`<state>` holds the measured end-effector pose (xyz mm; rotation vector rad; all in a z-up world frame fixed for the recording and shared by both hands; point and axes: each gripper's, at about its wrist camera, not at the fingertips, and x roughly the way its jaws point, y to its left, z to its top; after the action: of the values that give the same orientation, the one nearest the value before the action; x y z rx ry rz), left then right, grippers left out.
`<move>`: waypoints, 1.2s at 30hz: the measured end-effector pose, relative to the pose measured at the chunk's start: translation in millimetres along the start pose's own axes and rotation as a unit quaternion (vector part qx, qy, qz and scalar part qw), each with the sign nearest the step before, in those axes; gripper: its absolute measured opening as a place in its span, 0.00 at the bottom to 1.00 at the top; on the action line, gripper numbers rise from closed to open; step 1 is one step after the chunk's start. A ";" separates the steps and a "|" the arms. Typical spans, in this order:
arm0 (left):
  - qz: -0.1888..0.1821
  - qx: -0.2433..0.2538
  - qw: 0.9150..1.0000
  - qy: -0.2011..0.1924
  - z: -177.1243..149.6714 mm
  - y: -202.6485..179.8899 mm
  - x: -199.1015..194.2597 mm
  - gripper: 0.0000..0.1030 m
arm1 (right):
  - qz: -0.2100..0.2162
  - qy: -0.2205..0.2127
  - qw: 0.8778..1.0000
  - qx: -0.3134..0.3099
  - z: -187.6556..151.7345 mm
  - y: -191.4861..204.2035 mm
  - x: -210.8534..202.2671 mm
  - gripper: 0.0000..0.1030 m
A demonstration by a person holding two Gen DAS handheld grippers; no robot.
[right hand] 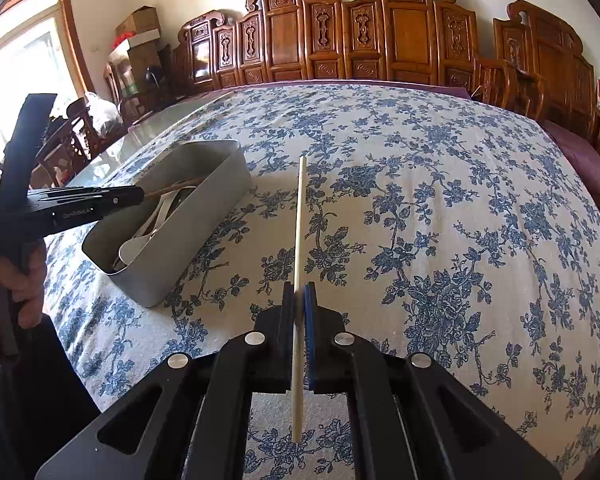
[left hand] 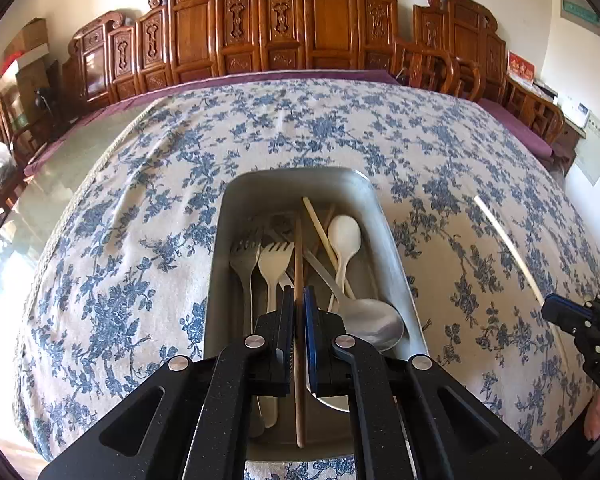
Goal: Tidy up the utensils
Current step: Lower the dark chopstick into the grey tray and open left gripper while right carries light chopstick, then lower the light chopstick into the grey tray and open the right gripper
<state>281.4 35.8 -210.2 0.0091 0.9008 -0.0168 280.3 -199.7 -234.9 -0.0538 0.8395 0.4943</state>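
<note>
A grey metal bin (left hand: 384, 220) stands on the floral tablecloth and holds forks (left hand: 274, 264), a white spoon (left hand: 344, 236), a steel spoon (left hand: 370, 318) and a pale chopstick (left hand: 320, 228). My left gripper (left hand: 299, 296) is shut on a brown chopstick (left hand: 299, 248) held over the bin. My right gripper (right hand: 299, 292) is shut on a pale chopstick (right hand: 299, 220), held above the cloth to the right of the bin (right hand: 204, 216). The right gripper (left hand: 568, 316) and its pale chopstick (left hand: 508, 240) also show in the left wrist view. The left gripper (right hand: 138, 196) shows in the right wrist view.
The blue floral tablecloth (right hand: 440, 200) covers a glass-topped table (left hand: 60, 184). Carved wooden chairs (left hand: 332, 20) line the far side. Cardboard boxes (right hand: 140, 36) stand at the back left by a window.
</note>
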 end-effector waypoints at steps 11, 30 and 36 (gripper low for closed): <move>-0.017 -0.010 1.000 0.001 -6.7 11.1 -6.1 0.23 | -0.003 0.004 1.000 -0.002 -0.8 3.2 2.1 0.06; -0.023 -0.013 0.999 -0.026 -16.8 39.3 -34.4 0.89 | -0.006 0.008 0.999 -0.047 30.7 48.0 10.3 0.06; -0.026 -0.018 0.999 -0.032 -17.6 51.1 -43.5 0.89 | 0.025 0.000 0.998 -0.052 55.7 75.5 15.1 0.06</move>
<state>241.6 87.7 -187.0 -0.0481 0.8371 -0.0486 294.5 -113.6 -197.3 -0.1279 0.8170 0.5848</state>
